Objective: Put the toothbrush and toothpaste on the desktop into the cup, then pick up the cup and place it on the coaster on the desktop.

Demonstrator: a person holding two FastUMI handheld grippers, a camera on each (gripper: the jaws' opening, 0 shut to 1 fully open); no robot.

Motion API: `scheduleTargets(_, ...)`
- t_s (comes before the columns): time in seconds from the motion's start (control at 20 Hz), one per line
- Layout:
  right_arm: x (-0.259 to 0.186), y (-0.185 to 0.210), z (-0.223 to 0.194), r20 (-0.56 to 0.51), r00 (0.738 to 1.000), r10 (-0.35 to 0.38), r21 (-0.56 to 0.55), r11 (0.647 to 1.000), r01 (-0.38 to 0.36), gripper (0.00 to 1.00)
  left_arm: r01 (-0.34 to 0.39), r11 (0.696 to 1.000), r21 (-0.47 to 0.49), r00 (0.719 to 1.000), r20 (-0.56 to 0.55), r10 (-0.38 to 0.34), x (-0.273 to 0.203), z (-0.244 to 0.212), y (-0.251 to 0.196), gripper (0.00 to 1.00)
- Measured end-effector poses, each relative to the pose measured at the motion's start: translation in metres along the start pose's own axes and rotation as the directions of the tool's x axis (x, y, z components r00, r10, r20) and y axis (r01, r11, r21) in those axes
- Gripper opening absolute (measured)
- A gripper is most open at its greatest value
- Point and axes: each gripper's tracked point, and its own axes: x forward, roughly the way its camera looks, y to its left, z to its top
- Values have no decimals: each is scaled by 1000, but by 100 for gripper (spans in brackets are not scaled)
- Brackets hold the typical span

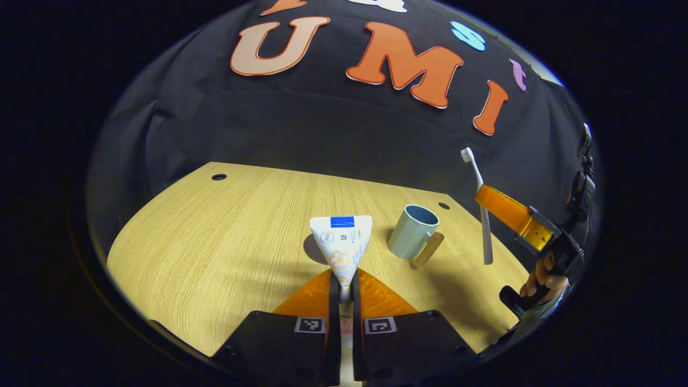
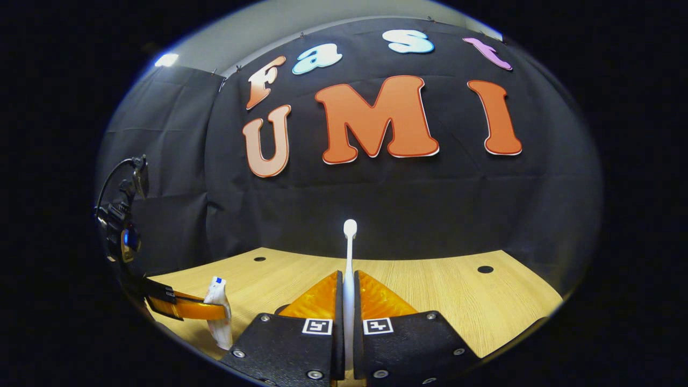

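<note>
left tool (image 1: 344,293) clamps toothpaste tube (image 1: 342,242) | right tool (image 2: 348,301) clamps upright toothbrush (image 2: 349,252) | cup (image 1: 413,231) mouth-up between them, toothbrush hangs nearer

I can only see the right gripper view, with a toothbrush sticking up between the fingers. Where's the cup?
Observer: In the left gripper view the cup stands upright on the desktop, beside the toothpaste.
Operator: Is there anything in it?
Observer: No; the toothpaste is gripped by the left gripper, tail end up, above the desk.
Operator: Is my toothbrush near the cup?
Observer: The toothbrush hangs in the right gripper, bristles up, apart from the cup, on its handle side.
</note>
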Motion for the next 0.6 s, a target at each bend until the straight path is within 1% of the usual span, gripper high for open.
scheduleTargets(0.15, 9, -8, 5, 39, 999, -14, -15, 1000, 15, 7, 4, 1000, 6, 1000, 26, -5, -6, 4, 1, 12)
scheduleTargets(0.3, 18, -7, 6, 71, 997, 1, -18, 1000, 1, 7, 10, 1000, 6, 999, 44, -10, -13, 7, -1, 12)
scheduleTargets(0.35, 22, -6, 6, 81, 997, 4, -24, 1000, -2, 11, 13, 1000, 7, 999, 48, -13, -15, 9, -2, 12)
scheduleTargets(0.4, 28, -6, 7, 93, 996, 9, -30, 1000, -6, 7, 11, 1000, 8, 998, 55, -12, -16, 11, -2, 12)
scheduleTargets(0.6, 43, -4, 15, 163, 986, 33, -33, 999, -28, 7, 4, 1000, 7, 997, 75, -4, -24, 11, 0, 12)
